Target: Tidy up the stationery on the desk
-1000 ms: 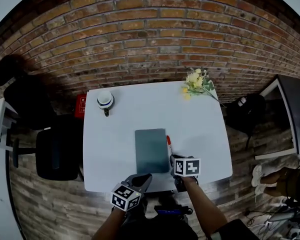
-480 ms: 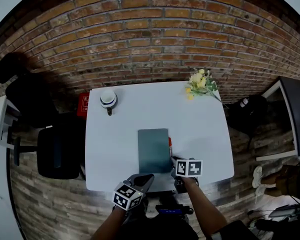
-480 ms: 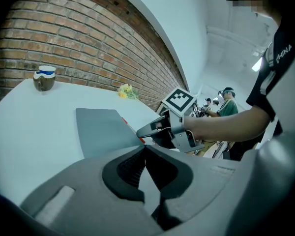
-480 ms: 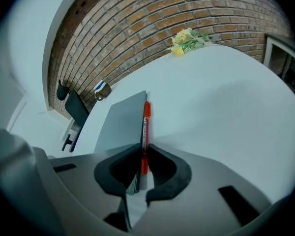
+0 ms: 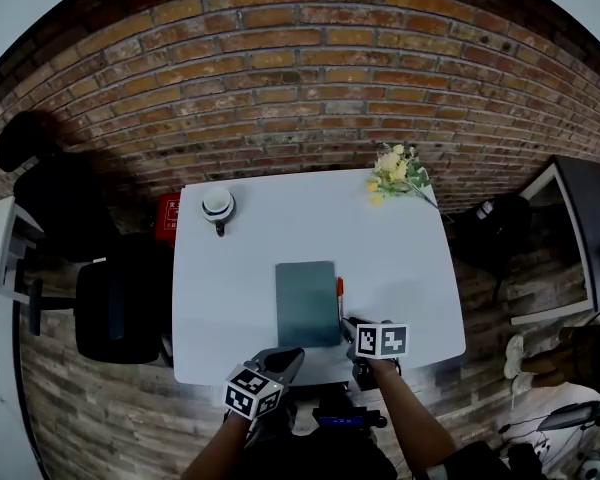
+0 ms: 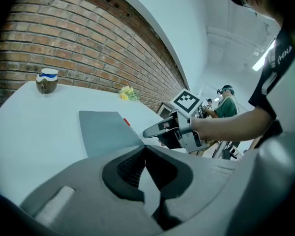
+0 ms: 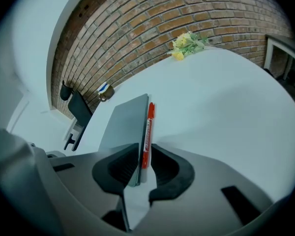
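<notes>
A grey-green notebook (image 5: 306, 303) lies flat in the middle of the white desk (image 5: 400, 248). A red pen (image 5: 340, 293) lies along its right edge. My right gripper (image 5: 348, 326) is at the pen's near end. In the right gripper view its jaws have just been opening. The pen (image 7: 147, 132) and the notebook's edge (image 7: 125, 127) lie between the pads, and a gap shows beside the pen. My left gripper (image 5: 288, 353) is shut and empty at the desk's near edge, just short of the notebook (image 6: 105, 132). It looks across at the right gripper (image 6: 160, 129).
A small cup (image 5: 218, 205) stands at the desk's far left corner, and a bunch of yellow flowers (image 5: 395, 171) lies at the far right corner. A black chair (image 5: 110, 308) stands left of the desk. A brick wall rises behind it.
The right gripper stays at the pen's near end beside the notebook. The left gripper has not moved. Only the head view has shifted slightly.
</notes>
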Tool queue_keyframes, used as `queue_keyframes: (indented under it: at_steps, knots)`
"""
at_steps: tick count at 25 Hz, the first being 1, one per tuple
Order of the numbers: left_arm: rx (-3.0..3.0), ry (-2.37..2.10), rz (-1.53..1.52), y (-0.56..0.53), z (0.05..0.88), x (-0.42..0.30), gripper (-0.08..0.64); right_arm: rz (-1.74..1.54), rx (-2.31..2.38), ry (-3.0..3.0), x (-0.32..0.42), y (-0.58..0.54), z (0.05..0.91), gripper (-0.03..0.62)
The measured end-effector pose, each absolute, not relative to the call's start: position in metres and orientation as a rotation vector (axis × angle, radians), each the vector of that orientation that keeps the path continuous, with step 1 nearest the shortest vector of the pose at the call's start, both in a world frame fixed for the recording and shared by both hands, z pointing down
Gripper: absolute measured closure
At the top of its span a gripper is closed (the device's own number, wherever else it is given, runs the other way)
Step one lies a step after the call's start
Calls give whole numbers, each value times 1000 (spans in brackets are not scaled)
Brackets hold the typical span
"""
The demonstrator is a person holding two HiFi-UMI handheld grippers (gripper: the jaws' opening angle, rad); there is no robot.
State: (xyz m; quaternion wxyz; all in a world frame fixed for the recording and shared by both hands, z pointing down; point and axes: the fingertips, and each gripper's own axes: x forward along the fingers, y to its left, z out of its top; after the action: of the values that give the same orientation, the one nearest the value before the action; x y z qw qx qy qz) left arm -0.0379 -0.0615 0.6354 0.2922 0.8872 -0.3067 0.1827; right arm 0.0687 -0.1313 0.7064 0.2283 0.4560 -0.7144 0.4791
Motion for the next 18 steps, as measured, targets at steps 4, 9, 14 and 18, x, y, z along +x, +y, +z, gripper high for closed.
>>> queue_keyframes:
  at_steps: [4,9,14,18]
  knots:
    - [2401,-906,522,-73,632,-47,548,1122,1257,-2108,63,-135,670,524]
    - [2438,-958,483,-87,615,-46,548,794,1185,-2322,46,-138,615,582]
    - [2467,-1035,451,-105,603,-47,548,396,996,-2513,19,-126,553,583]
    - [2503,-1017,461,-108,599,-40,549,346,1011,-2507,23,-127,547,583]
